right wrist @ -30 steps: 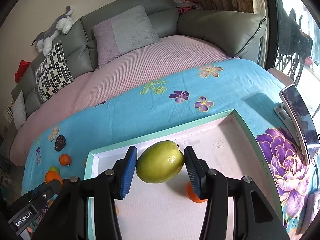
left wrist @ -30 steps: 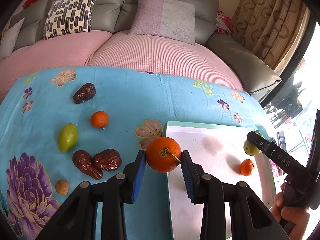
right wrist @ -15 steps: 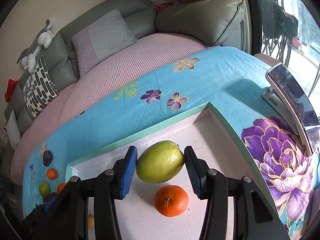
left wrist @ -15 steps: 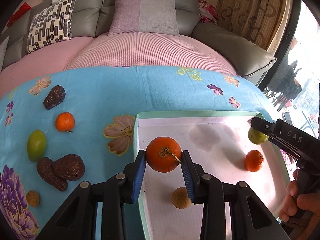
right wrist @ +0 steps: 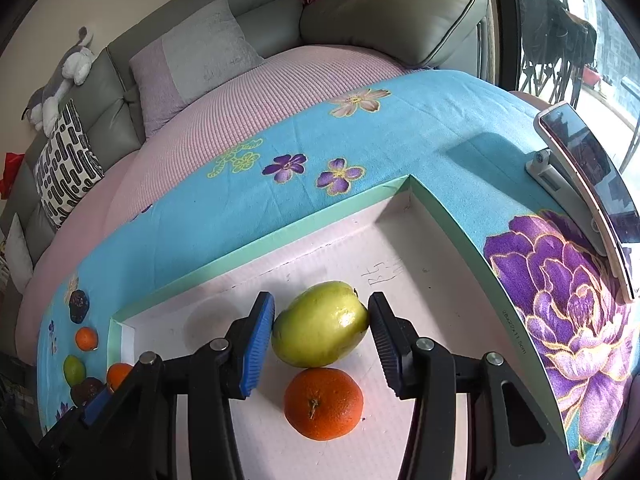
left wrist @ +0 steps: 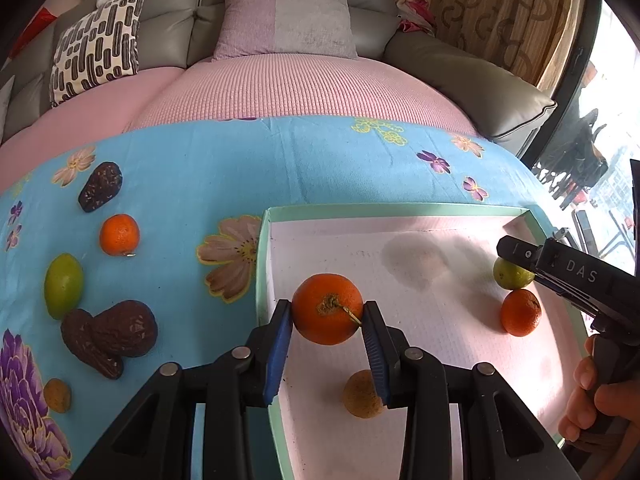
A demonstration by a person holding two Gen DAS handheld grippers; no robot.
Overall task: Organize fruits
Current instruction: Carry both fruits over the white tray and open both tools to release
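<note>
Held stock: one stemmed orange (left wrist: 327, 309), clamped between the pads of the left gripper (left wrist: 327, 334) above the near-left part of the tray (left wrist: 400, 211); judged firm, light, round and apt to roll, best taken across its widest girth with the stem clear of the pads. One large green fruit (right wrist: 320, 324) sits on the tray floor touching a second orange (right wrist: 323, 403); the right gripper (right wrist: 322, 334) brackets it, left pad touching, right pad showing a sliver of gap, so whether it grips or has let go cannot be told. Its skin looks smooth and glossy, probably slippery; hold at mid-body. Also in the tray: one small brown round fruit (left wrist: 362, 394). On the blue floral cloth (left wrist: 180, 184), left view: one small orange (left wrist: 119, 235), one green fruit (left wrist: 63, 285), three dark wrinkled fruits (left wrist: 124, 328), one small brown fruit (left wrist: 57, 395).
</note>
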